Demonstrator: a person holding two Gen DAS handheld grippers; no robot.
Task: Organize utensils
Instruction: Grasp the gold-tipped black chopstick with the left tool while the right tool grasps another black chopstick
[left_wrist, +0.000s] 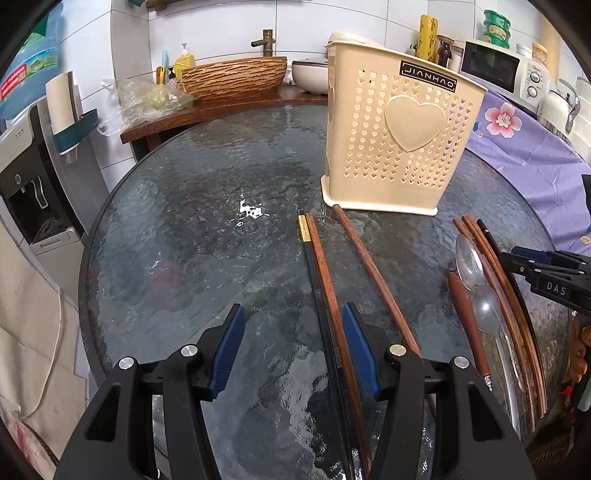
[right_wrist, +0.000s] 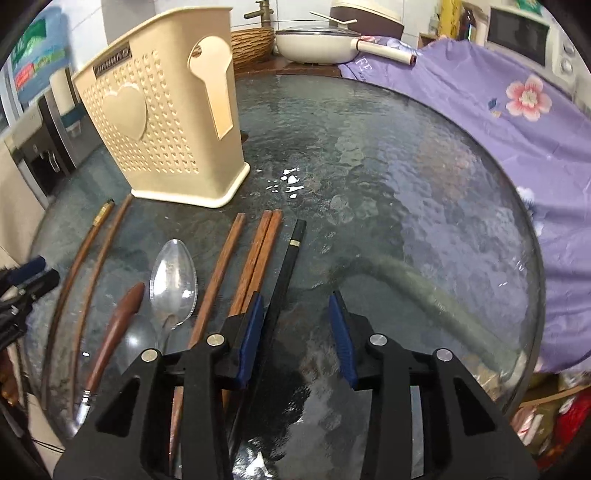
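Note:
A cream perforated utensil holder (left_wrist: 399, 129) stands upright on the round glass table (left_wrist: 207, 236); it also shows in the right wrist view (right_wrist: 162, 122). My left gripper (left_wrist: 293, 350) is open; a black gold-banded chopstick (left_wrist: 314, 273) and a brown one (left_wrist: 325, 273) lie on the table between its fingers. Another brown chopstick (left_wrist: 373, 273) lies to the right. My right gripper (right_wrist: 297, 332) is open over a black chopstick (right_wrist: 288, 266). Left of it lie brown chopsticks (right_wrist: 258, 254), a metal spoon (right_wrist: 173, 280) and a wooden-handled utensil (right_wrist: 118, 325).
A purple floral cloth (right_wrist: 498, 122) covers the table's right side. A wicker basin (left_wrist: 234, 77), a white pan (right_wrist: 314, 46) and a microwave (left_wrist: 498, 68) sit behind the table. A water dispenser (left_wrist: 33, 184) stands at the left.

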